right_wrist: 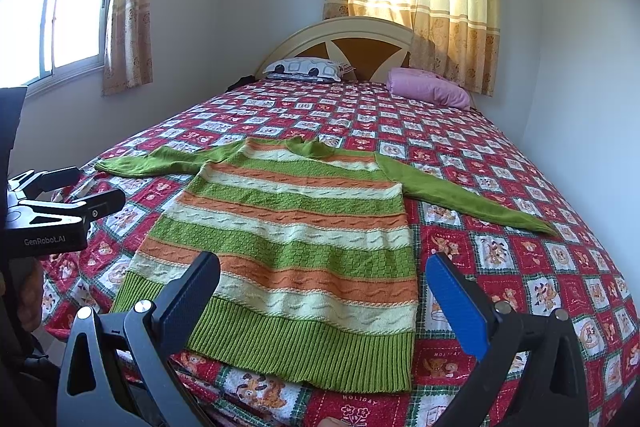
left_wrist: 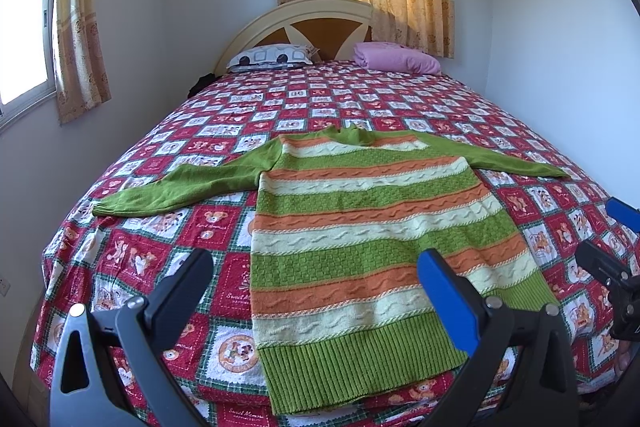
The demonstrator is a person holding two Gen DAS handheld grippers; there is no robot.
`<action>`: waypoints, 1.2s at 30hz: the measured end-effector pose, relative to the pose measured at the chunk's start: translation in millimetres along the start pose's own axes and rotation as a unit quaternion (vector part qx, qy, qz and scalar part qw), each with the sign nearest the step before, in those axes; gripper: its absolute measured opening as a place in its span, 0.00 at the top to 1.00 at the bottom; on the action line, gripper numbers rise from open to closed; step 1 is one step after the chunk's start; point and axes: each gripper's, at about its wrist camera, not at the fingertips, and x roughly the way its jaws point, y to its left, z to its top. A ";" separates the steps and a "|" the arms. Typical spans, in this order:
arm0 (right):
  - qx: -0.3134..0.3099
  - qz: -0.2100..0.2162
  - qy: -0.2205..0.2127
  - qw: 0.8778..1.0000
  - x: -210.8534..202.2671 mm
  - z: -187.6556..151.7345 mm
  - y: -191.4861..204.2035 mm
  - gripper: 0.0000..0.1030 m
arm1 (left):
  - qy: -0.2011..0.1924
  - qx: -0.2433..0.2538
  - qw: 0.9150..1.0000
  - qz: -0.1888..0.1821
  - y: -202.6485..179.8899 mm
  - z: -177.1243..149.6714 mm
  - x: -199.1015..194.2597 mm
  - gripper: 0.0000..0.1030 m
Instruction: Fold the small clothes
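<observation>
Currently the sweater [left_wrist: 360,223] lies flat in the centre of the frame on the bed [left_wrist: 160,239], hem toward the bottom edge, collar toward the headboard, both sleeves spread sideways. No fold is made yet.

Left tool [left_wrist: 316,279]: fingers apart, holding nothing, above the hem at the lower centre of its view. Right tool [right_wrist: 322,283]: fingers apart, holding nothing, likewise above the hem.

Recommended procedure for the first fold:
1. Select a sleeve; the left sleeve [left_wrist: 176,191] lies at the middle left of the left view, the right sleeve [right_wrist: 468,195] at the middle right of the right view.
2. Pinch the cuff only; do not catch the bedspread below.
3. Carry the sleeve across the body, keeping it flat.

The knit is thick and will likely sag; lift low and slowly.
</observation>
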 end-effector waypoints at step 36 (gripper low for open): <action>0.213 -0.132 0.132 0.959 157.4 -12.4 -255.2 0.01 | 0.027 0.060 0.996 0.067 4.2 54.9 166.1 0.00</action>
